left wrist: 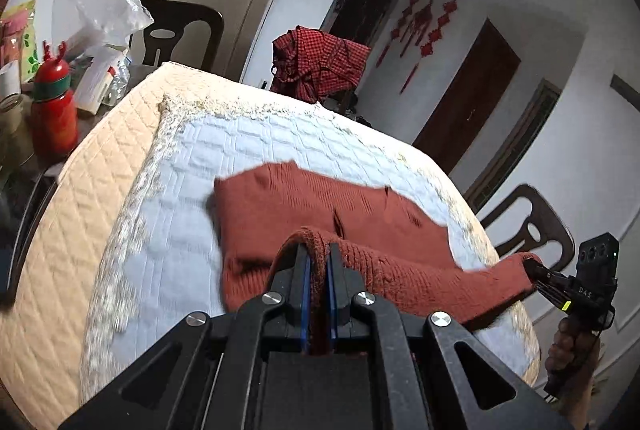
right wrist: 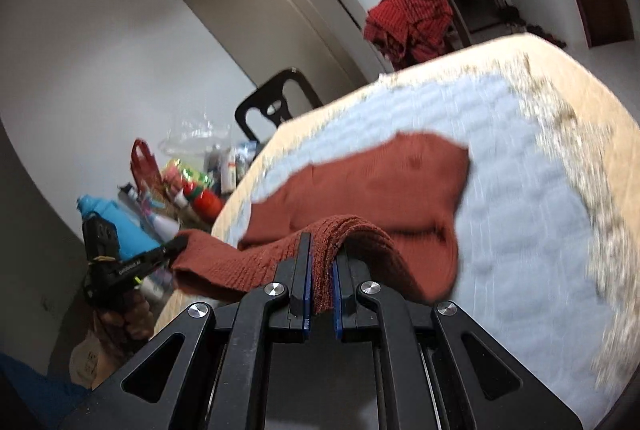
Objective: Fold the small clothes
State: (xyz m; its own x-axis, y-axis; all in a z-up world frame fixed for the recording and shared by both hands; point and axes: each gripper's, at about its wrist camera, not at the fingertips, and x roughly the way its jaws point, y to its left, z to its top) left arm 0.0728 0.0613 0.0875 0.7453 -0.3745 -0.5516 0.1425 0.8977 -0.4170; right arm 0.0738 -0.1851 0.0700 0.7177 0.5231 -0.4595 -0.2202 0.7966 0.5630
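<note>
A rust-red knitted sweater (left wrist: 304,205) lies on a padded table cover (left wrist: 240,149), pale blue in the middle with a cream border. The left claw (left wrist: 319,270) is clamped tight on a bunched ribbed edge of the sweater, lifting it off the cover. The right claw (right wrist: 322,270) pinches another part of the same near edge, the knit squeezed between its blue pads (right wrist: 307,282). The stretch of sweater between the two claws hangs taut, while the far half rests flat on the cover. A person's hand (left wrist: 568,346) grips the right claw's handle.
</note>
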